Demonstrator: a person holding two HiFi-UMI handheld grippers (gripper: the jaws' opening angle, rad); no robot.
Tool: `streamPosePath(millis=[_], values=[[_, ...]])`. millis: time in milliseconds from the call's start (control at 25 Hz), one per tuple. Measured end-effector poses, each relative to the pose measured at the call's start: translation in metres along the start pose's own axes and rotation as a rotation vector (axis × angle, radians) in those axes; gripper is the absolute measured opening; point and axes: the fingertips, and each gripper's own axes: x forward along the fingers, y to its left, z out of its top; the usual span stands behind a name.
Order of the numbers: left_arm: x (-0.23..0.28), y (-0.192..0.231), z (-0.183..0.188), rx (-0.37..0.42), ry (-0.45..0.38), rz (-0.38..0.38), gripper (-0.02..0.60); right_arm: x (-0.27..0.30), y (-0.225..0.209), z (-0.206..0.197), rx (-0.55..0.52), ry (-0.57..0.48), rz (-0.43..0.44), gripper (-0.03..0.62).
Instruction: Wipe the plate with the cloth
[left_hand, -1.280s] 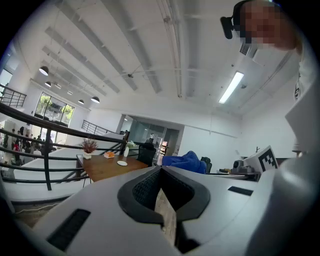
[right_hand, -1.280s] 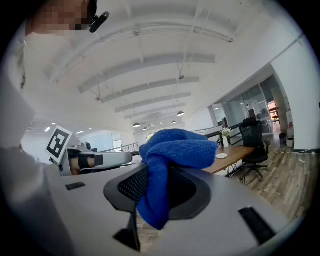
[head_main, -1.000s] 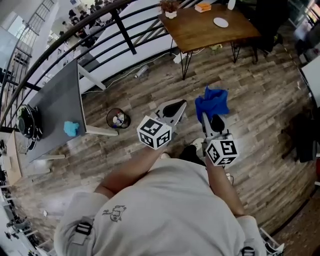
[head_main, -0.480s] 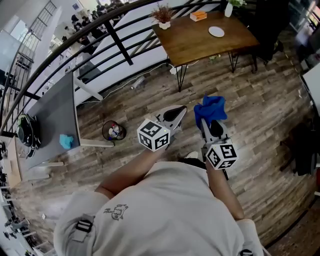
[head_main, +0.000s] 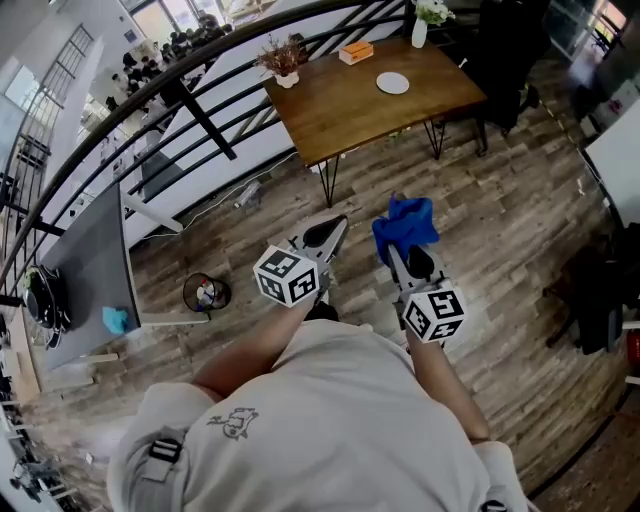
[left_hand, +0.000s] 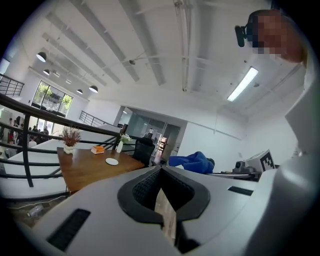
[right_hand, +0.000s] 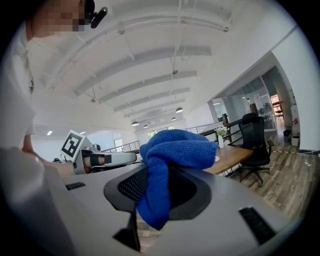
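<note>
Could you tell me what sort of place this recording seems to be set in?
Probably an office mezzanine: a black railing runs along the edge, and a wooden table and an office chair stand on plank flooring.

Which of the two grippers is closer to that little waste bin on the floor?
Left. The left gripper is up and right of the waste bin in the head view; the right gripper, shut on the blue cloth, is farther right.

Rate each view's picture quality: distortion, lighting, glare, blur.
Head view: heavy fisheye bend, the railing curves; even daylight, the wooden table is sharp. Left gripper view: dark round vignette, the ceiling strip light glares, the shut left tongs fill the foreground. Right gripper view: same vignette, the blue cloth in the right tongs is crisp.
</note>
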Motion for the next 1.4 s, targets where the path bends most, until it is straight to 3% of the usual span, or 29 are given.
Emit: streamPosePath(millis=[200, 400, 760, 960, 1400], values=[[0.047, 0.011, 0.004, -0.001, 0.017, -0.061, 0.006, 0.019, -0.025, -0.001, 0.008, 0.016, 0.003, 0.118], [0.092, 0.027, 0.008, -0.05, 0.012, -0.12, 0.006, 0.035, -0.062, 0.001, 0.022, 0.029, -0.046, 0.118], [0.173, 0.099, 0.031, -0.046, 0.056, -0.184, 0.006, 0.119, -0.123, 0.018, 0.057, 0.041, -0.137, 0.118], [0.206, 0.132, 0.052, 0.006, 0.07, -0.237, 0.006, 0.174, -0.142, 0.036, 0.051, 0.051, -0.167, 0.118], [0.247, 0.199, 0.097, -0.02, 0.057, -0.29, 0.006, 0.263, -0.156, 0.07, 0.029, 0.057, -0.151, 0.118]])
